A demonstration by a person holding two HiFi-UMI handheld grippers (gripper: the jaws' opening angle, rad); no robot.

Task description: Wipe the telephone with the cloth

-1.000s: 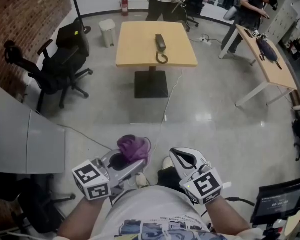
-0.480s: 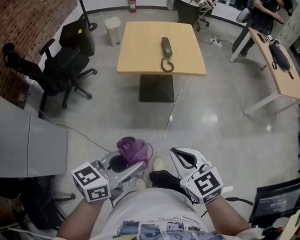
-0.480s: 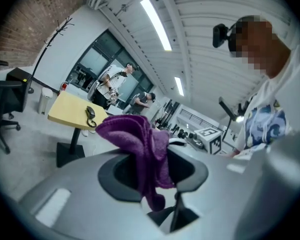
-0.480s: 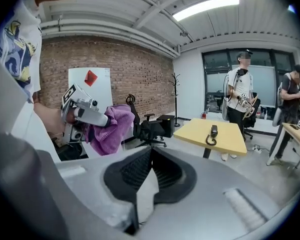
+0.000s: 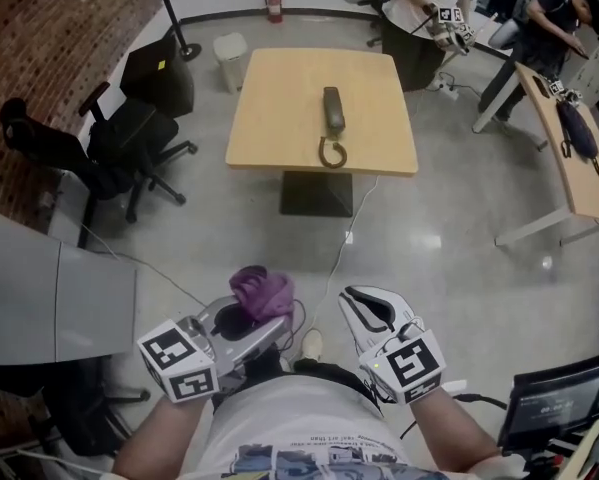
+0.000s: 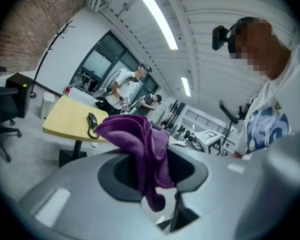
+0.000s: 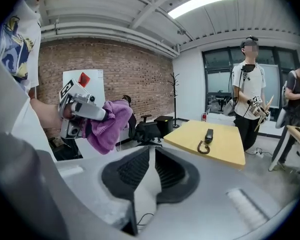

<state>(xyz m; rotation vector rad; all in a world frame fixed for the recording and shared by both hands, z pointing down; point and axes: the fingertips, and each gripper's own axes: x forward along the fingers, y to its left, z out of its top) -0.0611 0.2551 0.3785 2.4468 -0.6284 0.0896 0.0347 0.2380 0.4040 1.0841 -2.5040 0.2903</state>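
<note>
The dark telephone handset point(image 5: 333, 108) lies with its curled cord on the yellow table point(image 5: 279, 98), far ahead of both grippers. It also shows small in the left gripper view, telephone point(image 6: 91, 120), and in the right gripper view, telephone point(image 7: 208, 135). My left gripper point(image 5: 267, 316) is shut on a bunched purple cloth point(image 5: 261, 290), which sticks up out of the jaws as cloth point(image 6: 139, 144). My right gripper point(image 5: 364, 303) is held near my waist; its jaws are opening to a narrow slit with nothing between them point(image 7: 151, 151).
Black office chairs point(image 5: 109, 148) stand left of the table, with a white bin point(image 5: 230, 48) behind. A person point(image 5: 419, 8) stands at the far right corner. A second table point(image 5: 579, 158) is to the right. A cable point(image 5: 339, 258) runs across the floor; a grey partition point(image 5: 39, 288) is at my left.
The table and telephone have drawn nearer and lower in the head view as I walk forward. The person behind the table has shifted right. Both grippers keep their pose.
</note>
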